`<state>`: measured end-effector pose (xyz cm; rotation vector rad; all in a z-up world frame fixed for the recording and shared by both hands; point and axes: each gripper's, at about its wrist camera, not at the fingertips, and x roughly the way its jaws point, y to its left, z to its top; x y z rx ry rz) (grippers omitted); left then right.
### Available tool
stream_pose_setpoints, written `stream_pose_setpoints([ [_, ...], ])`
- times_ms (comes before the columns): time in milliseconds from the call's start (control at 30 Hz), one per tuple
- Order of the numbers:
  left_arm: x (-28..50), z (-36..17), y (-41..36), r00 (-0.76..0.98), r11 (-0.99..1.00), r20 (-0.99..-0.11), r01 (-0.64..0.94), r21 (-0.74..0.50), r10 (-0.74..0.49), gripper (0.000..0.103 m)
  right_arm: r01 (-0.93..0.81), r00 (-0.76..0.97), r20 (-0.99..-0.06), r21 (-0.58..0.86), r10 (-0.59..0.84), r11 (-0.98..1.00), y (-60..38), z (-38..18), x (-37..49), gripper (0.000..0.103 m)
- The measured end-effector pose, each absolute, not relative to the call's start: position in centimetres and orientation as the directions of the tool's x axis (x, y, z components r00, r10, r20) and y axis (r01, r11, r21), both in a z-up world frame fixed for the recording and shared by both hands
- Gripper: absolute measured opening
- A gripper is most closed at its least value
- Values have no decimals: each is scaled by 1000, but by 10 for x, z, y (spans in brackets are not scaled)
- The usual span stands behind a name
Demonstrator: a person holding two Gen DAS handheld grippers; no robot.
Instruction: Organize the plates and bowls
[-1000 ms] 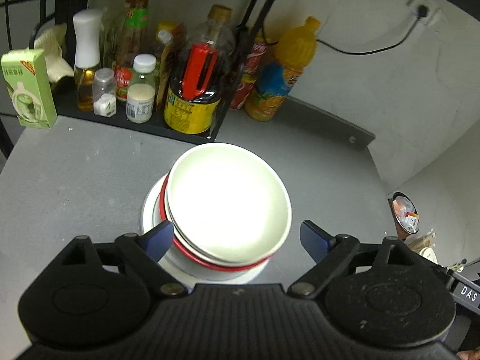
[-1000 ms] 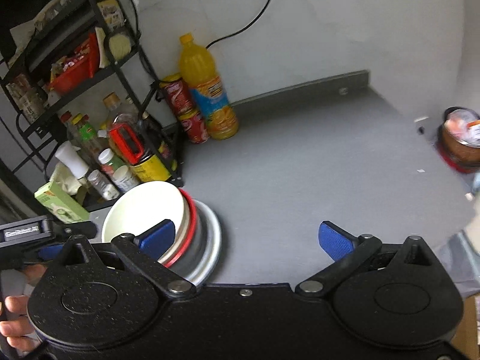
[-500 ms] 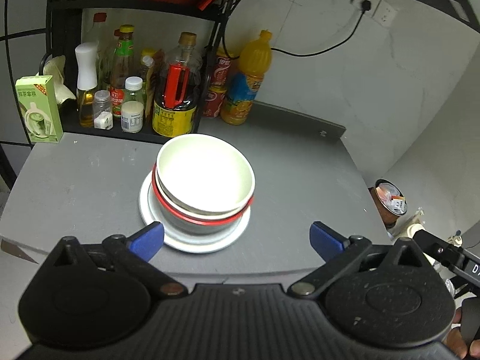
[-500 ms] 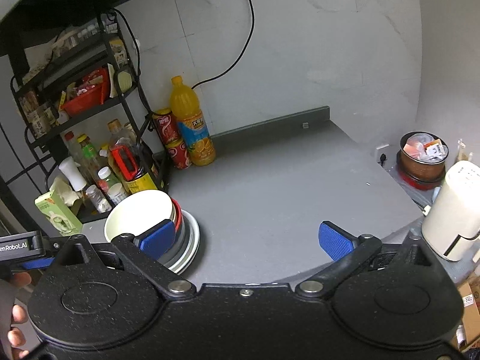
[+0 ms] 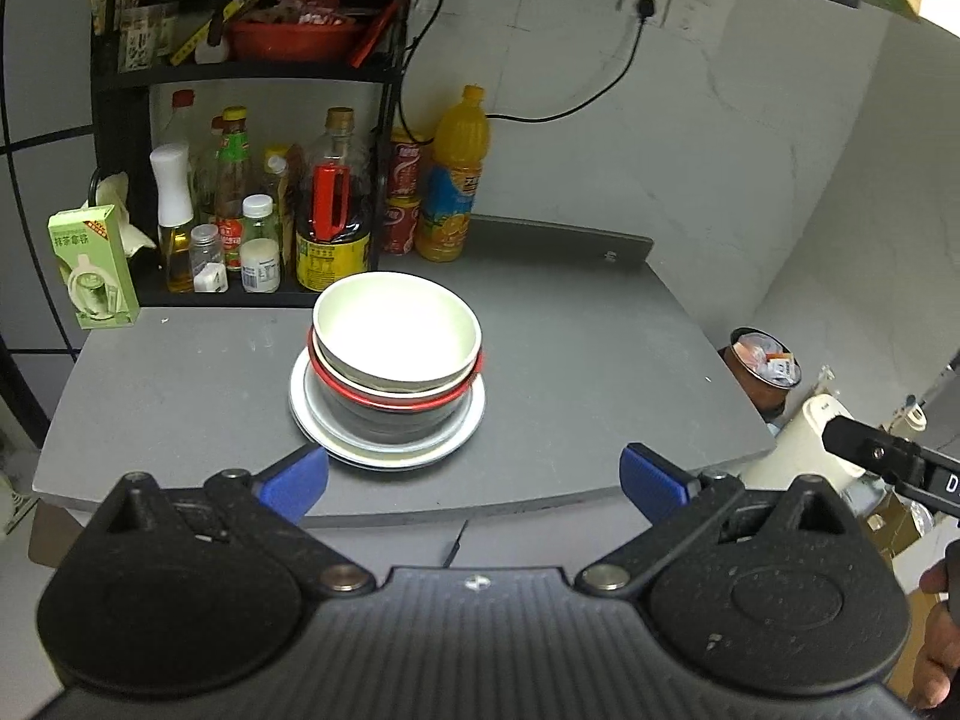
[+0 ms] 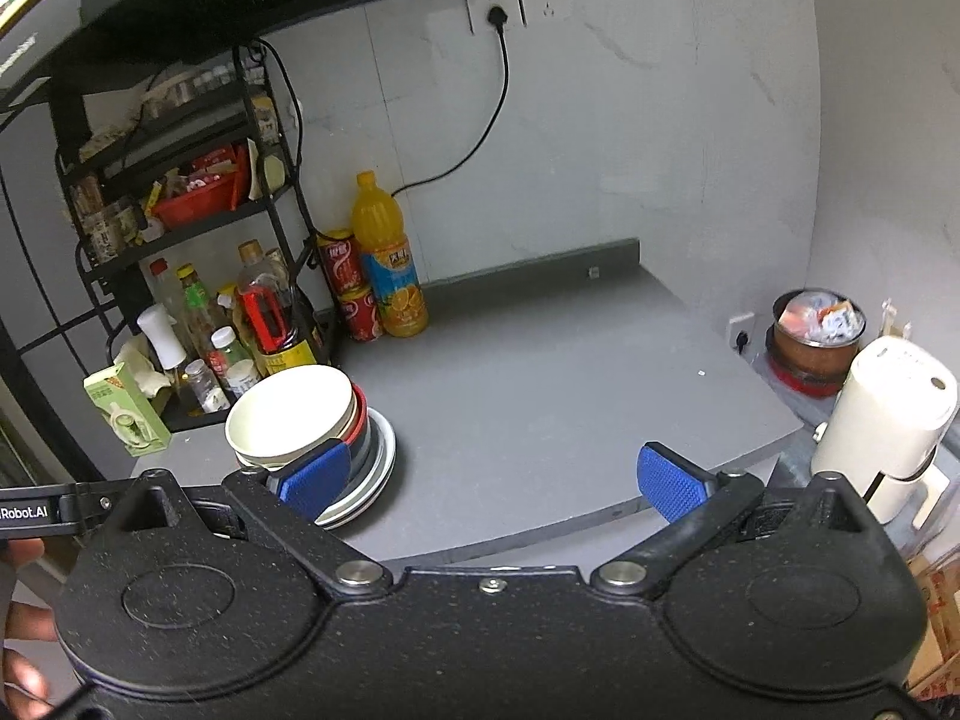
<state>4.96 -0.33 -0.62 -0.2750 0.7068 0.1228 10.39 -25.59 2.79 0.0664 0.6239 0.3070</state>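
My left tool (image 5: 474,474) is spread wide and holds nothing, hanging short of the near edge of the grey surface (image 5: 600,372). My right tool (image 6: 492,480) is just as wide and empty. The white bowl (image 5: 396,327) sits nested on top of a red-rimmed bowl (image 5: 390,402), and both rest on stacked white plates (image 5: 462,432) toward the surface's left middle, in front of the bottle rack (image 5: 252,192). An orange drink bottle (image 6: 387,258) stands by the wall.
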Motion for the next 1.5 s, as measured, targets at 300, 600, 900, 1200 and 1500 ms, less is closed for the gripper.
stream_pose_setpoints([
  [300, 24, -8, -18, 762, 968, -648, -152, -202, -15, 102, -274, 748, -582, 167, 319, 947, -269, 21, 80, 103],
  [600, 7, -14, -24, 760, 970, -650, -143, -195, -18, 102, -268, 740, -590, 184, 325, 946, -281, 22, 61, 103],
  [900, -11, -11, -18, 761, 977, -648, -153, -146, 22, 102, -280, 751, -577, 162, 321, 946, -280, 26, 46, 103],
  [1200, -24, -3, -12, 770, 984, -638, -116, -135, 3, 102, -236, 770, -577, 138, 272, 962, -278, 24, 37, 103],
  [1500, -24, -4, -10, 760, 981, -650, -122, -150, -5, 102, -272, 741, -602, 136, 298, 953, -276, 26, 34, 103],
])
